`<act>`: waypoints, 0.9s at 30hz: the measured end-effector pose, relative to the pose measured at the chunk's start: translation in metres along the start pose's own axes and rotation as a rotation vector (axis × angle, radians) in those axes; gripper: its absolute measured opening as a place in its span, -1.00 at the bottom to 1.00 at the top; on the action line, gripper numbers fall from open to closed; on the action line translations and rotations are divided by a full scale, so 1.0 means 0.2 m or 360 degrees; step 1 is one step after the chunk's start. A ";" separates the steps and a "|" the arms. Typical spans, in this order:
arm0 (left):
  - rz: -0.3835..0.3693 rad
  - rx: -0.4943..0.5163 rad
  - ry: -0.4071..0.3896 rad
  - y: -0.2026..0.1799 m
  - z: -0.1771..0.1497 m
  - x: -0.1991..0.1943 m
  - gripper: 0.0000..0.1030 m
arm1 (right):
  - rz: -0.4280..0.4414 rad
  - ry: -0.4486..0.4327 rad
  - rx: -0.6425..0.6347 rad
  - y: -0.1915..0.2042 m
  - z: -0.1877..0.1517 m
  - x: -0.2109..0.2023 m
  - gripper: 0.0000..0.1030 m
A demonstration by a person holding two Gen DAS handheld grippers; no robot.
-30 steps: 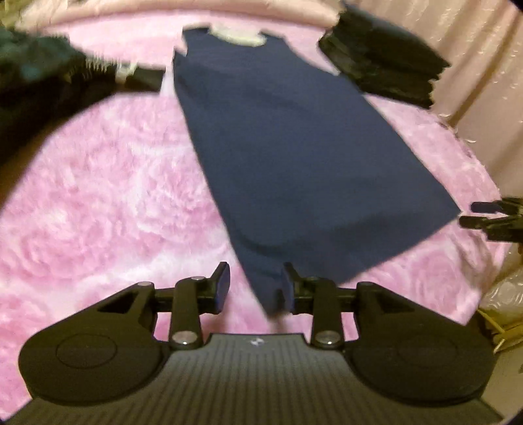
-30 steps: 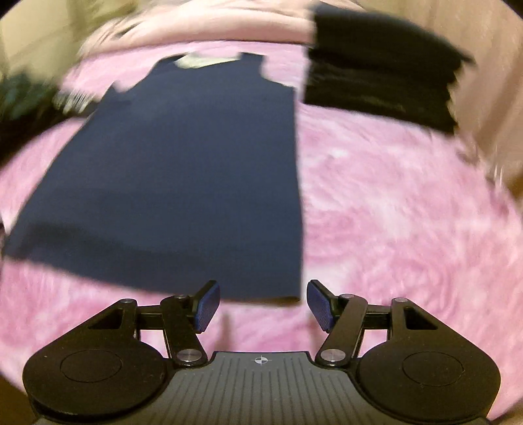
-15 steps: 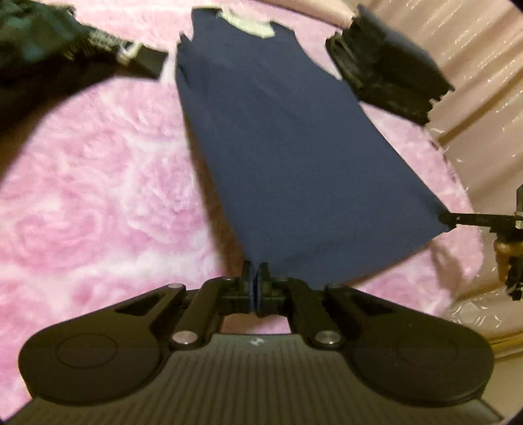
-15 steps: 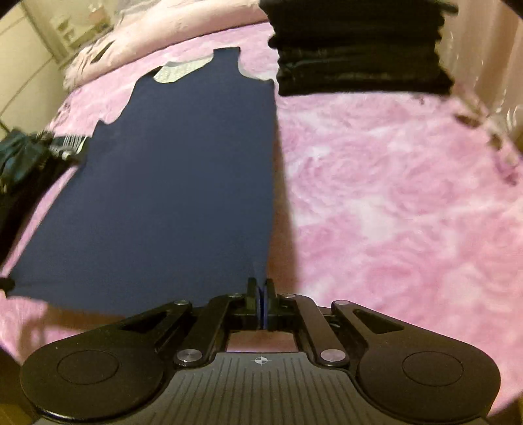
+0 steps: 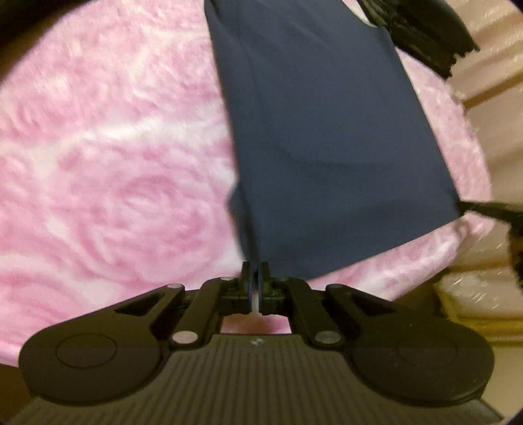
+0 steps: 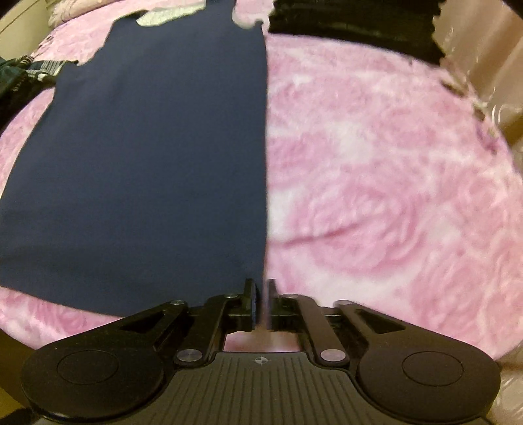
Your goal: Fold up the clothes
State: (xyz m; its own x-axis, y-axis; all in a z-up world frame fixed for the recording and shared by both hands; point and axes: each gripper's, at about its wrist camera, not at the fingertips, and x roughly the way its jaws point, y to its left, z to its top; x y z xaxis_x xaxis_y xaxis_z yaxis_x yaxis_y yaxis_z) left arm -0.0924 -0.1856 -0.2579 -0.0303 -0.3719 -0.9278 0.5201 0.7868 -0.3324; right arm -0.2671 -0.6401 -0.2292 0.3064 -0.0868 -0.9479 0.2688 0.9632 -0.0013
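Clearly shown are both grippers pointing steeply down at the near hem of one garment.

Left gripper (image 5: pixel 256 271): jaws closed to a slit, pinching the hem corner of the navy garment (image 5: pixel 327 130). Cloth rises in a bunched fold directly from its fingertips. A sliver of white shows low in the slit; what it is cannot be told.

Right gripper (image 6: pixel 261 291): jaws close together and just beginning to part, with a narrow gap between the pads. The opposite hem corner of the garment reaches into that gap. In the left wrist view, this gripper's tip appears far to the right of the left gripper, meeting the cloth's corner. The hem runs fairly straight between the two tools.

Navy garment: sleeveless, spread lengthwise ahead of both grippers. Its pale-lined neckline (image 6: pixel 170 13) lies at the far end. The body lies on the pink blanket (image 5: pixel 114 163), a fluffy rose-patterned cover that extends to either side of the grippers.

Stack of dark folded clothes (image 6: pixel 353 29): sits on the blanket far ahead of the right gripper, just right of the garment's shoulder.

Dark heap of clothes (image 6: pixel 13 81): lies far ahead and left, at the frame edge, partly hidden.
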 end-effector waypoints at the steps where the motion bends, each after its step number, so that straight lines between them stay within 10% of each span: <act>1: 0.0032 0.0016 -0.0006 0.00 0.02 -0.03 -0.94 | 0.0006 -0.0042 -0.0004 0.00 0.03 -0.02 0.16; 9: 0.0140 0.0023 -0.0271 0.04 0.44 -0.16 -0.50 | 0.0233 -0.0162 -0.0182 0.24 0.44 0.00 0.15; 27: -0.0004 0.0245 -0.0481 0.20 1.71 0.36 -0.44 | 0.0217 -0.0263 -0.0378 0.46 1.63 0.57 0.15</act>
State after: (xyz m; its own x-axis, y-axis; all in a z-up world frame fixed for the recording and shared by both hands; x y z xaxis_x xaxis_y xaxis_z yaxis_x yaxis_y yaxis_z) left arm 0.2181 -0.3505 -0.2801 0.2107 -0.5209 -0.8272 0.6440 0.7106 -0.2834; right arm 0.0908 -0.6447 -0.2331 0.4746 0.0260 -0.8798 0.0002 0.9996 0.0296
